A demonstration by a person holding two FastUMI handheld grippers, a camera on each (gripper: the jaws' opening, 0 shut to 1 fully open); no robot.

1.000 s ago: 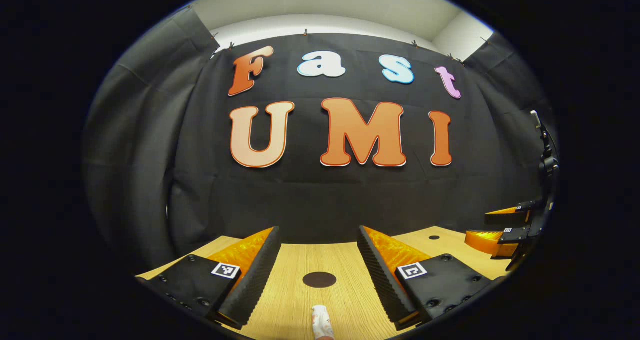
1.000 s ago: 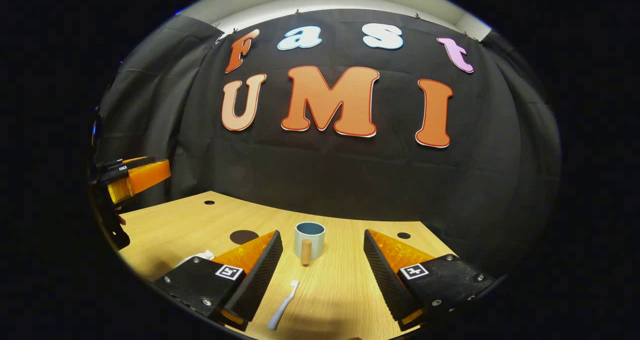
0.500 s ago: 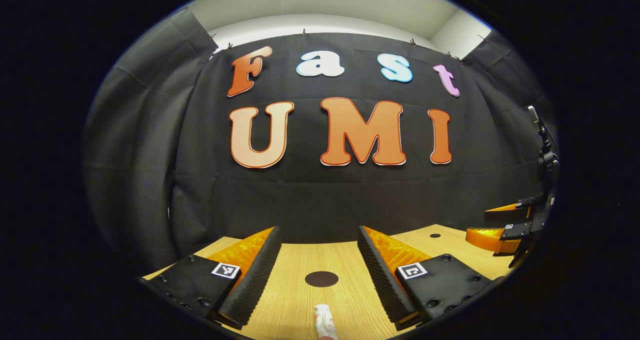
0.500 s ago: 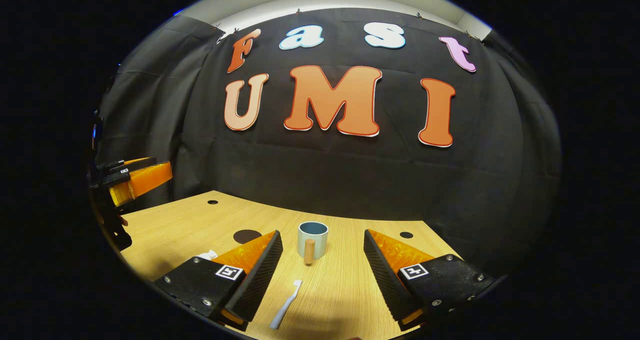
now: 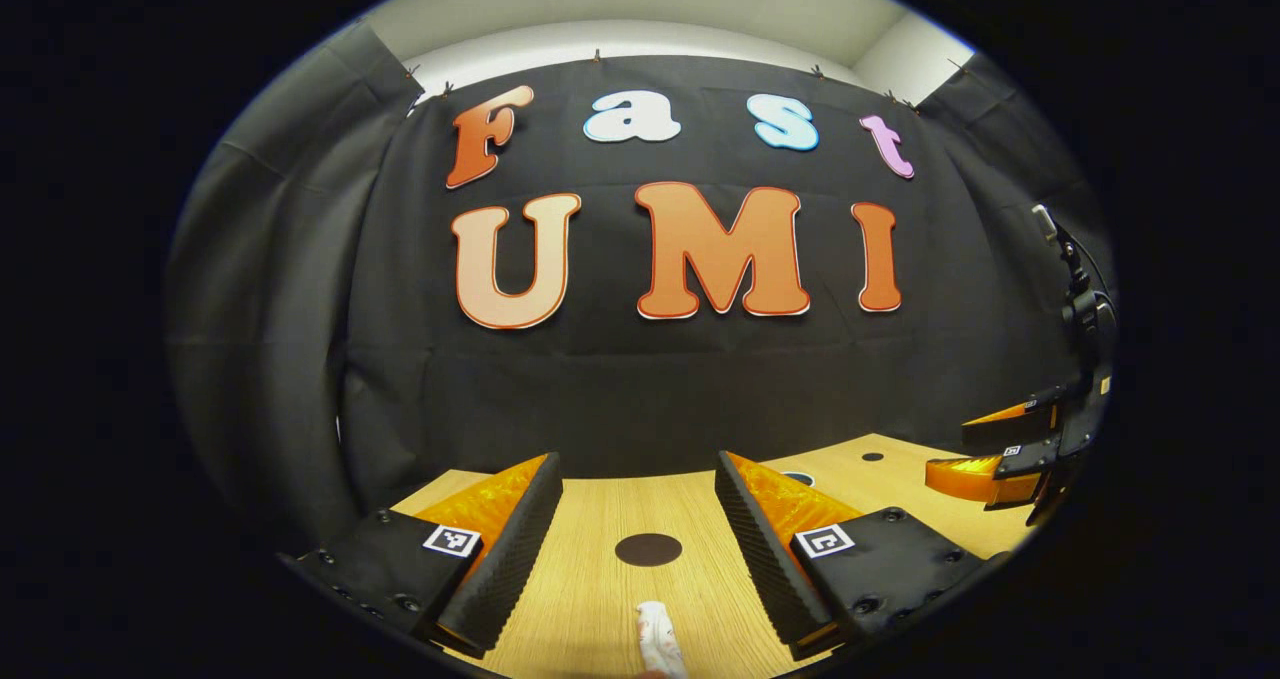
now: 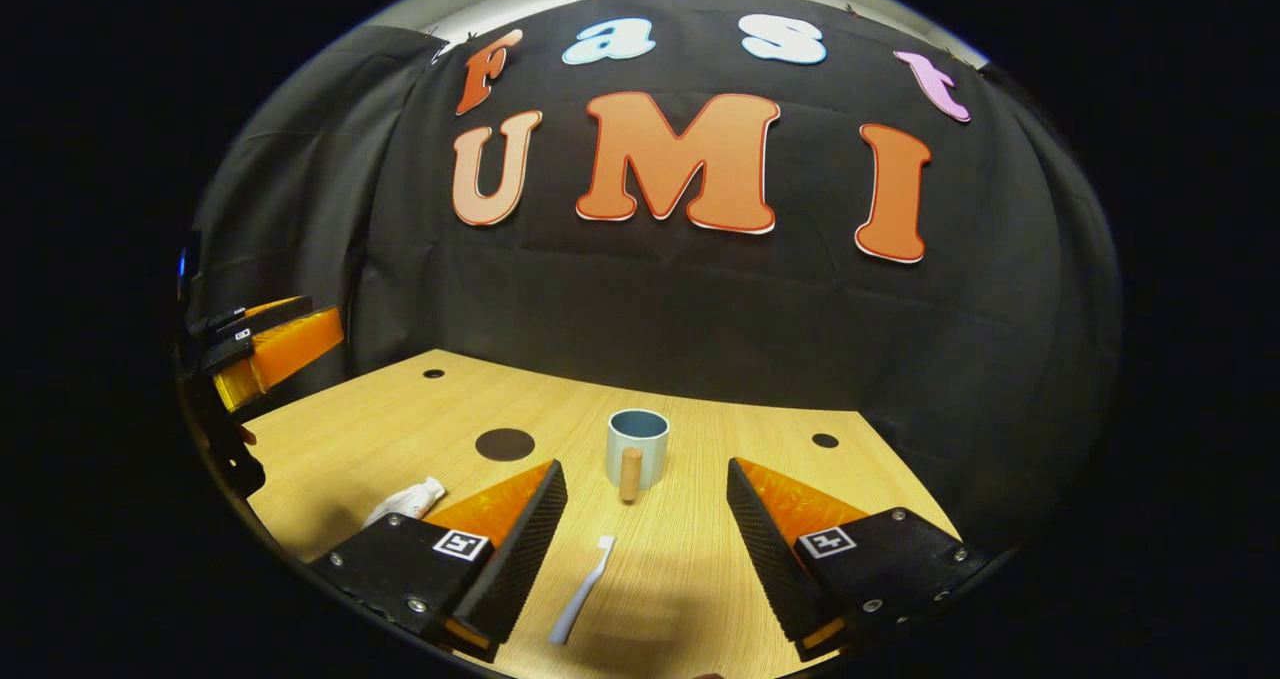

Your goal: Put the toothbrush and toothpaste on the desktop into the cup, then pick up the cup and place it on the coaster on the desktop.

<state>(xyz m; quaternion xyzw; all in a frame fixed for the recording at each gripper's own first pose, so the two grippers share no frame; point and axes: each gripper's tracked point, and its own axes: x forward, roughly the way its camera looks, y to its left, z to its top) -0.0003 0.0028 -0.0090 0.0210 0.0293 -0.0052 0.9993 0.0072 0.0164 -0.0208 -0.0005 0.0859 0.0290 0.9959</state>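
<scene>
Near the counter's (image 6: 380, 429) middle in the right gripper view stood the cup (image 6: 637, 446), the toothbrush (image 6: 583, 588) lying between the right claw's (image 6: 645, 544) parted fingers and the toothpaste (image 6: 405, 502) toward the left edge. Ahead of the left claw (image 5: 637, 534), likewise spread and empty, the left gripper view showed the coaster (image 5: 648, 549) just beyond the toothpaste.

Both views low over desktop (image 5: 600, 599), facing booth wall; share coaster (image 5: 648, 549), toothpaste (image 6: 405, 502).
</scene>
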